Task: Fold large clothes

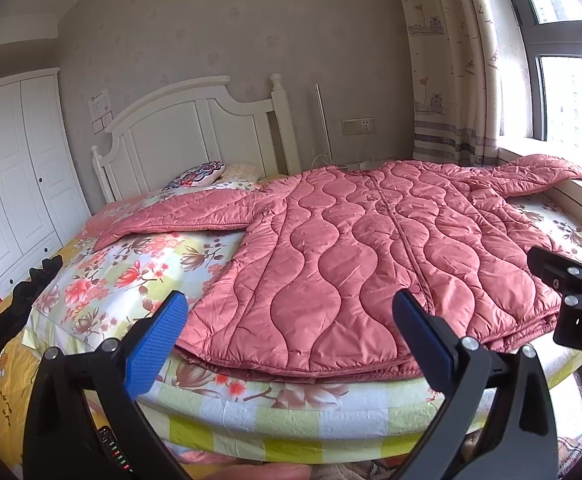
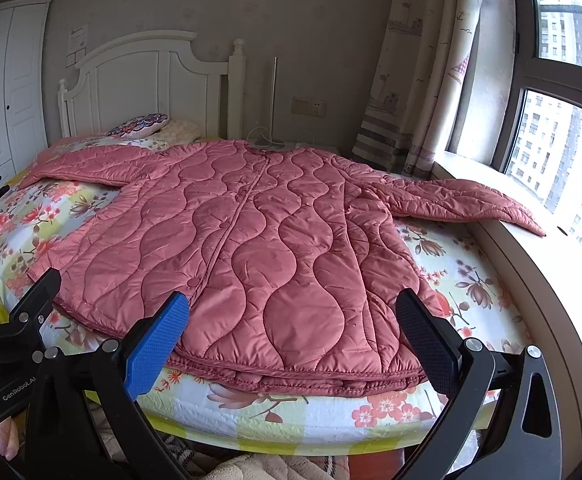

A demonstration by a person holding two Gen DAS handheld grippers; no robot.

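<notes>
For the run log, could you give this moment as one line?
pink quilted coat flat on bed | left gripper open | right gripper open

I see daylight coming in from the window (image 2: 563, 152) on the right, and its panes blow out to near white in both views. The sill glares, while the wall (image 1: 251, 32) behind the headboard stays dull and grey. The quilted coat (image 2: 259, 240) picks up a soft sheen on its right side; shadows under its hem are faint. My fisheye lenses bend the bed edge and window frame into curves, with black vignette in the corners. Focus is sharp throughout, with slight softening toward the rims.
</notes>
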